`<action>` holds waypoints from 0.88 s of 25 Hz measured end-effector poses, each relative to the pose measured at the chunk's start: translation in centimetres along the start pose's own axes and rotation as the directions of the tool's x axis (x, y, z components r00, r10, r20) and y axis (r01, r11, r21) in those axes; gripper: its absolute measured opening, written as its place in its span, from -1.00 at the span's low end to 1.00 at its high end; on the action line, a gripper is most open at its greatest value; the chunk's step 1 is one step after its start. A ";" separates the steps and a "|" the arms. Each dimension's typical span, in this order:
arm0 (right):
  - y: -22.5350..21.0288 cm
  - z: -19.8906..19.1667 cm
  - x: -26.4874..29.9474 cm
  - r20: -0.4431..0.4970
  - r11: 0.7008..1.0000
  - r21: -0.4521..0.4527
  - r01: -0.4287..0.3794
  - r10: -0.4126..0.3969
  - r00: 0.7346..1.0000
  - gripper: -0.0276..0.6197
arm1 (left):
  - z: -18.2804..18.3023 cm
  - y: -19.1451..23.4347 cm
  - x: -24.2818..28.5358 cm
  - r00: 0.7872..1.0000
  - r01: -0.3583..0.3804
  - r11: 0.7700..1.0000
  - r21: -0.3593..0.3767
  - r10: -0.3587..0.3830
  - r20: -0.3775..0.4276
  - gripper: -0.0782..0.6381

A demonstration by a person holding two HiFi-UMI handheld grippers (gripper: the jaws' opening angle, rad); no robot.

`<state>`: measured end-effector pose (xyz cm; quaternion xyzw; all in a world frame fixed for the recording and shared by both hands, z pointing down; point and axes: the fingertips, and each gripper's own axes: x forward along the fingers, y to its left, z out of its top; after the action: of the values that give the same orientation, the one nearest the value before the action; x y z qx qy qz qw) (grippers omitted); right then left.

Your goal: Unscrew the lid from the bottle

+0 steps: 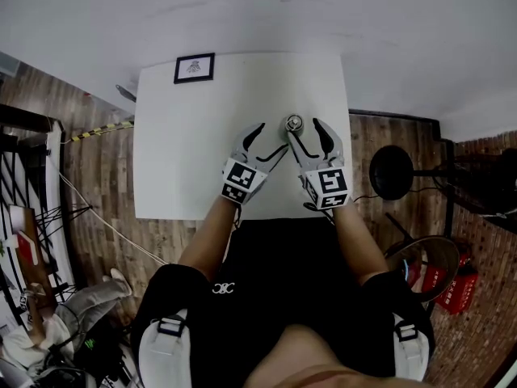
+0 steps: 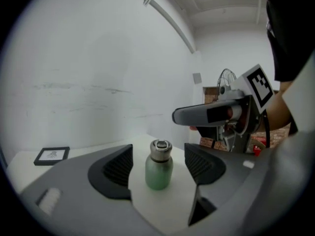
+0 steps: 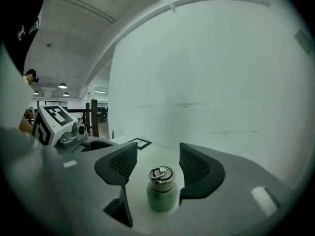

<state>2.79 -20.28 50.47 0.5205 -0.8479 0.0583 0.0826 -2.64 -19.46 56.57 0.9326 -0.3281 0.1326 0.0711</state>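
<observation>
A small green bottle (image 1: 294, 124) with a steel lid (image 2: 161, 150) stands upright on the white table (image 1: 186, 152), near its right side. My left gripper (image 1: 272, 137) comes at it from the left and is open. In the left gripper view the bottle (image 2: 158, 171) stands between the two pads (image 2: 118, 168), apart from both. My right gripper (image 1: 305, 132) is also open on the bottle's right. In the right gripper view the bottle (image 3: 162, 194) and its ringed lid (image 3: 161, 175) sit in the gap between the pads (image 3: 197, 168), untouched.
A small black-framed picture (image 1: 195, 68) lies at the table's far left corner. The table's right edge runs close to the bottle. On the wooden floor to the right are a round black stool (image 1: 392, 172) and a red extinguisher (image 1: 459, 291).
</observation>
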 end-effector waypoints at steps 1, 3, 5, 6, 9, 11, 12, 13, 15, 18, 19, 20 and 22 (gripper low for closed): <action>0.1 -0.5 0.1 -0.017 1.000 -0.007 -0.006 0.006 1.000 -0.17 | -0.2 -0.1 0.3 1.000 0.012 1.000 -0.005 -0.012 0.000 0.22; 0.2 -1.5 0.4 -0.052 1.000 -0.012 -0.016 0.015 0.999 -0.16 | -0.6 -0.3 0.9 1.000 0.031 1.000 0.000 -0.031 -0.004 0.22; 0.2 -2.4 0.8 -0.081 1.000 -0.009 -0.019 0.018 0.997 -0.14 | -1.2 -0.4 1.6 0.999 0.050 0.999 0.007 -0.050 -0.010 0.23; 0.1 -2.8 1.1 -0.094 1.000 -0.009 -0.019 0.018 0.995 -0.14 | -1.6 -0.4 2.1 0.998 0.062 0.998 0.007 -0.062 -0.012 0.24; -0.2 -4.2 2.3 -0.134 1.000 -0.013 -0.018 0.016 0.991 -0.14 | -2.7 -0.3 3.9 0.995 0.103 0.995 0.006 -0.103 -0.018 0.25; -0.6 -5.1 3.3 -0.158 1.000 -0.012 -0.013 0.011 0.987 -0.14 | -3.6 -0.2 5.2 0.991 0.127 0.992 0.005 -0.127 -0.030 0.25; -0.7 -5.4 3.6 -0.169 1.000 -0.011 -0.012 0.010 0.986 -0.14 | -4.0 -0.2 5.8 0.990 0.138 0.990 0.005 -0.138 -0.036 0.26; -0.8 -5.7 3.9 -0.178 1.000 -0.011 -0.012 0.010 0.984 -0.14 | -4.3 -0.2 6.2 0.988 0.148 0.989 0.005 -0.148 -0.041 0.26; -0.8 -5.8 4.4 -0.193 1.000 -0.009 -0.015 0.013 0.981 -0.14 | -4.8 -0.3 7.0 0.985 0.165 0.986 0.003 -0.164 -0.049 0.26; -0.6 -6.3 4.9 -0.214 1.000 -0.015 -0.024 0.020 0.977 -0.14 | -5.7 -0.1 8.0 0.982 0.175 0.985 -0.006 -0.175 -0.068 0.26; -0.6 -6.6 5.0 -0.221 0.999 -0.017 -0.028 0.024 0.975 -0.14 | -6.0 -0.1 8.2 0.981 0.178 0.984 -0.005 -0.178 -0.078 0.26; -0.6 -6.8 5.1 -0.225 0.999 -0.021 -0.033 0.027 0.974 -0.14 | -6.3 -0.1 8.4 0.980 0.180 0.984 -0.002 -0.179 -0.089 0.26; -0.7 -6.8 5.2 -0.227 0.998 -0.034 -0.045 0.036 0.973 -0.14 | -6.5 -0.1 8.6 0.978 0.183 0.983 0.012 -0.180 -0.103 0.23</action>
<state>1.61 -23.84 58.20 0.4914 -0.8444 0.1023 0.1874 2.58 -23.01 65.33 0.9513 -0.2362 0.1764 0.0896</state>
